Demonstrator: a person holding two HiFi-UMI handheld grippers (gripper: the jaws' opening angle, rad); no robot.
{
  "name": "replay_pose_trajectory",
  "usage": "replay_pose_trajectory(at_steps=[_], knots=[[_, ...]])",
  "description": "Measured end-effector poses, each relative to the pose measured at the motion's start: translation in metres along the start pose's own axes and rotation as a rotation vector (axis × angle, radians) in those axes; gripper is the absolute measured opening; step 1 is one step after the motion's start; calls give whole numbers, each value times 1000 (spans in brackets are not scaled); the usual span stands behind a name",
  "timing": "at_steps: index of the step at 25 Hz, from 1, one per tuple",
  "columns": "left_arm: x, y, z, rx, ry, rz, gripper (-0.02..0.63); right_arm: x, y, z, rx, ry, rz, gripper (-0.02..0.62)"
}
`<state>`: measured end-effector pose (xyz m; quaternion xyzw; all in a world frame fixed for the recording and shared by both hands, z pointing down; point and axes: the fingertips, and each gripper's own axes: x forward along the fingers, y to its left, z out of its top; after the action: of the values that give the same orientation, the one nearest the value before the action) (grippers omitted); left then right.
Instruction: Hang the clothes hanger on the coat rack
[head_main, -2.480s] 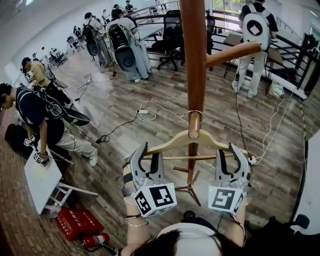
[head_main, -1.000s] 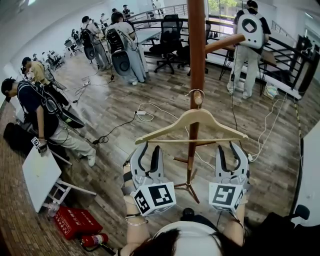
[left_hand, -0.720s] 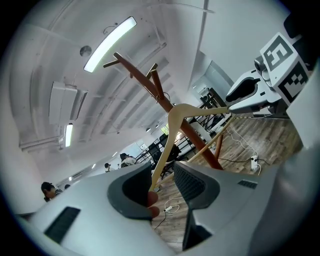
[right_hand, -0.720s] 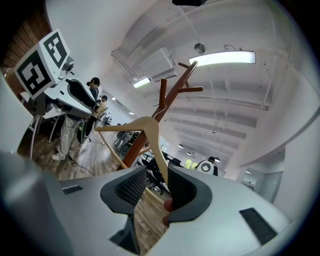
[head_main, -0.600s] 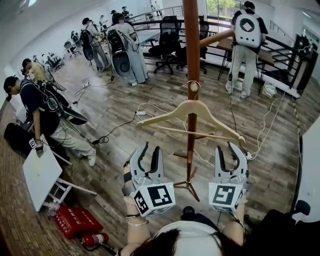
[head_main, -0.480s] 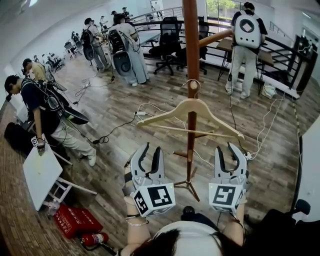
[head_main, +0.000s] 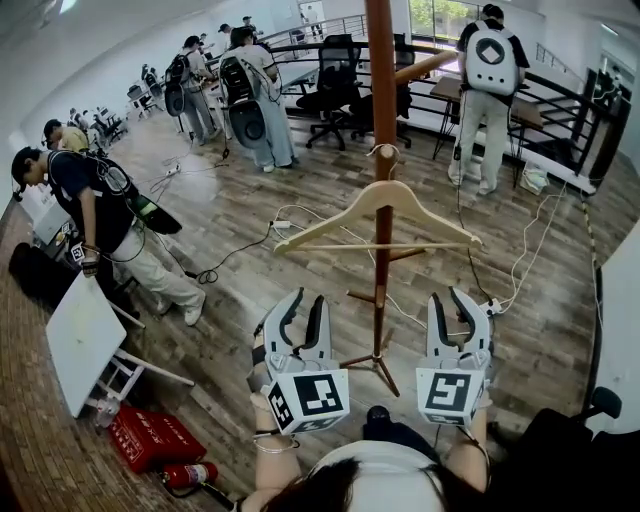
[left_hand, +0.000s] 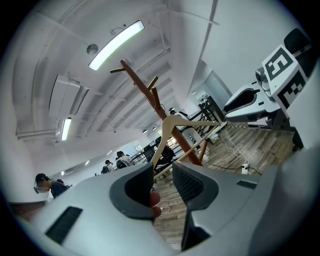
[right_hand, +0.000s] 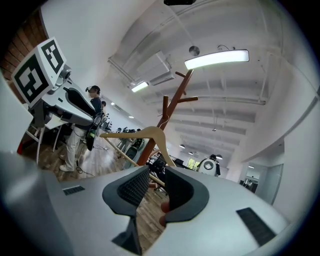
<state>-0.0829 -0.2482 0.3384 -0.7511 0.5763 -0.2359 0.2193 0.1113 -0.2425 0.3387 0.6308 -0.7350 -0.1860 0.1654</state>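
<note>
Head view, with the two gripper views. Nearest the wearer, the left tongs and the right tongs are held low, side by side, each behind its marker cube. The jaws of both have just been closing, yet each pair stands apart with a clear gap. In the left gripper view and the right gripper view nothing lies between them; only the room shows through.

Beyond the tongs, and well apart from them, the foot of the coat rack stands on the wooden floor. Higher on its pole the clothes hanger hangs free, roughly level, with its wire hook looped over a short peg that points toward the viewer. Several people stand farther off.

Progress: the hanging appears complete, and the tongs have let go. Little seems left beyond drawing the hands away.

Limits of view: the peg is seen end-on, so how deep the hook sits cannot be confirmed. The top of the rack is cut off in the head view. In both gripper views the hook is too small to judge.
</note>
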Motion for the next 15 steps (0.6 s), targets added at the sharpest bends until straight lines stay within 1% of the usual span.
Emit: replay_pose_trajectory(at_steps=[5, 9, 15], knots=[[-17, -1, -1, -20, -12, -12, 110, -19, 10, 4, 2, 31, 13, 89], [-30, -5, -2, -60, -26, -32, 106, -32, 16, 5, 34, 17, 20, 78], [-53, -10, -5, -115, -37, -53, 87, -53, 28, 8, 46, 15, 30, 64]])
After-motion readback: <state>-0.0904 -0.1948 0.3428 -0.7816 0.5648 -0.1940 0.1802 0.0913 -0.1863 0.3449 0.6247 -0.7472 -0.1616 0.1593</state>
